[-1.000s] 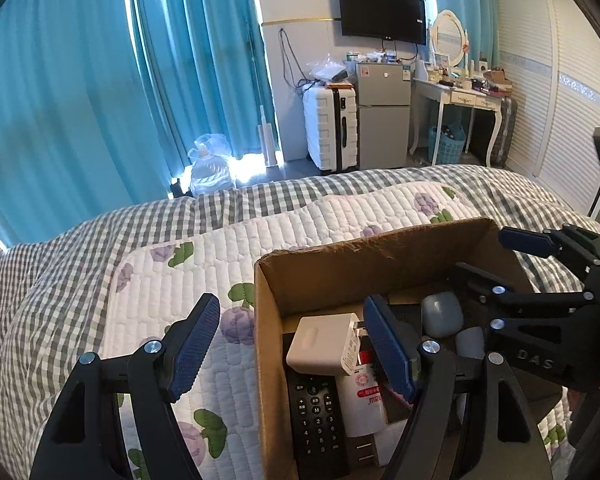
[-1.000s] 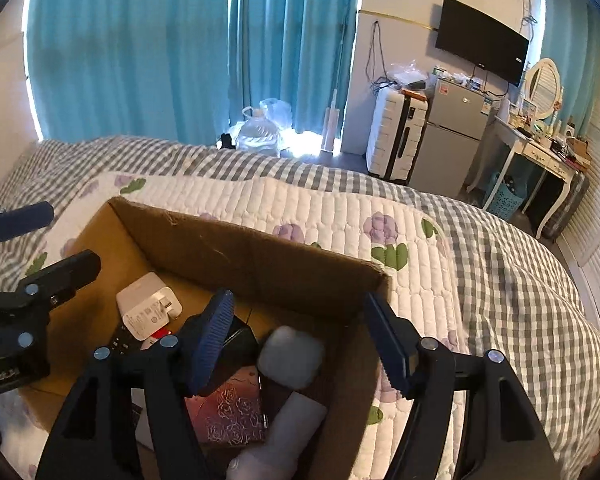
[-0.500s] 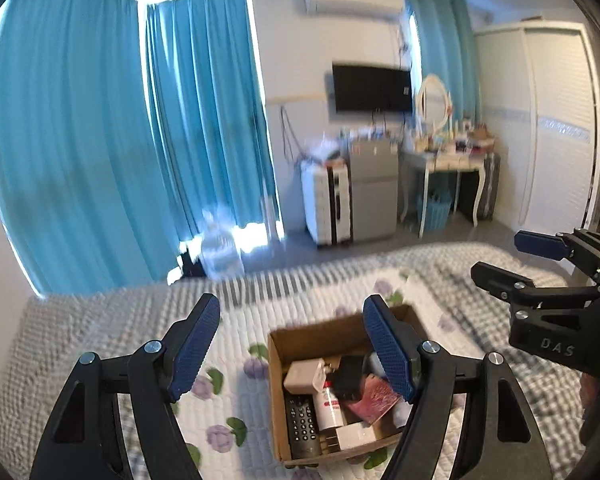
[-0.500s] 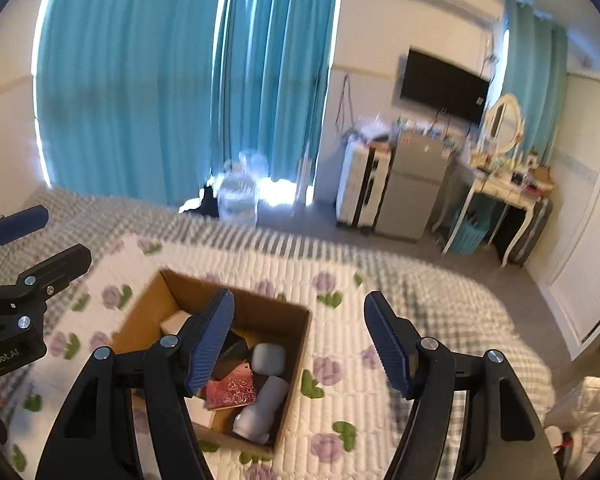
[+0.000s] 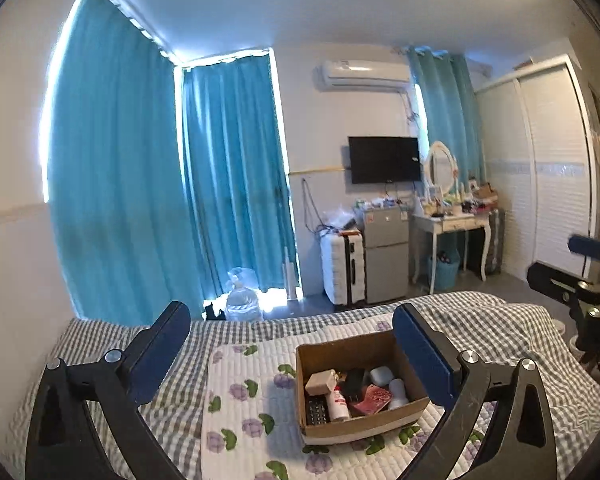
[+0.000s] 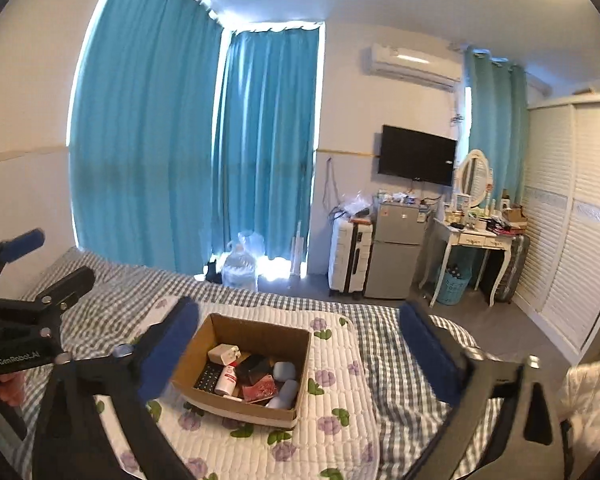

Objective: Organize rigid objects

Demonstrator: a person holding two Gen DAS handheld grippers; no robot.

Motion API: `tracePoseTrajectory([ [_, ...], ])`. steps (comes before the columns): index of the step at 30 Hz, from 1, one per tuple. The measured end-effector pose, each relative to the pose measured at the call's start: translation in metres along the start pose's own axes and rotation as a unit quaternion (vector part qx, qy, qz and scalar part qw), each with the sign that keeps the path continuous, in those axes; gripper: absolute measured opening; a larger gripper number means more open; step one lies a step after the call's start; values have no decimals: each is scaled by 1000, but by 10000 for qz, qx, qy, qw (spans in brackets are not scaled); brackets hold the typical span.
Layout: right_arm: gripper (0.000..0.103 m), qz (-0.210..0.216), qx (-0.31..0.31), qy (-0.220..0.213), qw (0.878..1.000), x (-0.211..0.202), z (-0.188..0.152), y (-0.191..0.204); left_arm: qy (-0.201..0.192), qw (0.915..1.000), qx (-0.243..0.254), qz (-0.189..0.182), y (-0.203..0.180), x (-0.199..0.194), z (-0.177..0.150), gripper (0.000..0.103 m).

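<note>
writing: "GenRobot.AI" on the left tongs' body, lower left of the right wrist view
left tongs (image 5: pixel 292 354): wide open, holding nothing, high above the bed
right tongs (image 6: pixel 298 346): wide open, holding nothing
box (image 6: pixel 260 336): cardboard, open top, on the floral quilt (image 6: pixel 340 432) at lower centre of frame
contents: remote (image 6: pixel 208 376), white charger (image 6: pixel 224 354), white bottle with red label (image 6: pixel 226 380), black case (image 6: pixel 254 366), red patterned item (image 6: pixel 262 390), pale blue pieces at the right end
bottle label: too small to read

Both wrist views high, far back, sharing box (image 5: pixel 360 428) on bed (image 6: pixel 384 320)
</note>
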State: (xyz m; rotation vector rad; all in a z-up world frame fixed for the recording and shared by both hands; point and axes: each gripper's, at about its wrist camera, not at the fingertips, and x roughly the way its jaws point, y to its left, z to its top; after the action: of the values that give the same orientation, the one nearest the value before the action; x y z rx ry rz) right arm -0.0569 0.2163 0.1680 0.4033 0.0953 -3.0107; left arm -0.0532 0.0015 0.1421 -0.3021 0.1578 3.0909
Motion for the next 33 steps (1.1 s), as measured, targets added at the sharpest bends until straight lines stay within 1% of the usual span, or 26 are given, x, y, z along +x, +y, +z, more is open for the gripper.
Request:
tracePoseTrajectory([
  [3,103,22,199,-118,9997,-9,-26,3,-14,9997,-244,24,4,-7,-30,103],
  [7,103,91,330,-276,9990,-4,-69,6,97,9992,-389,18,-2,-10,-68,103],
  [9,103,90,342,-299,9989,-1,-84,7,117,9995,-292,28,-8,-9,-83,103],
  [11,103,100,325,-309,9989,6,-100,10,102,9997,-210,123,-12,-9,-92,103],
  [13,103,49,271,-202,9994,14,-112,14,124,9997,-172,156,-15,-7,-100,103],
  [15,103,-1,251,-116,9996,18,-121,15,229,9996,-146,90,-18,-1,-106,103],
  [19,103,63,221,34,9997,28,-133,16,358,9992,-122,84,-19,7,-116,103],
  [23,103,64,244,134,9996,34,-136,13,495,9986,-186,88,-16,8,-125,103],
  [28,103,37,216,256,9994,40,-140,13,546,9982,-225,114,-14,7,-128,103],
  [33,103,22,158,289,9995,39,-142,16,571,9978,-300,130,-10,6,-129,103],
])
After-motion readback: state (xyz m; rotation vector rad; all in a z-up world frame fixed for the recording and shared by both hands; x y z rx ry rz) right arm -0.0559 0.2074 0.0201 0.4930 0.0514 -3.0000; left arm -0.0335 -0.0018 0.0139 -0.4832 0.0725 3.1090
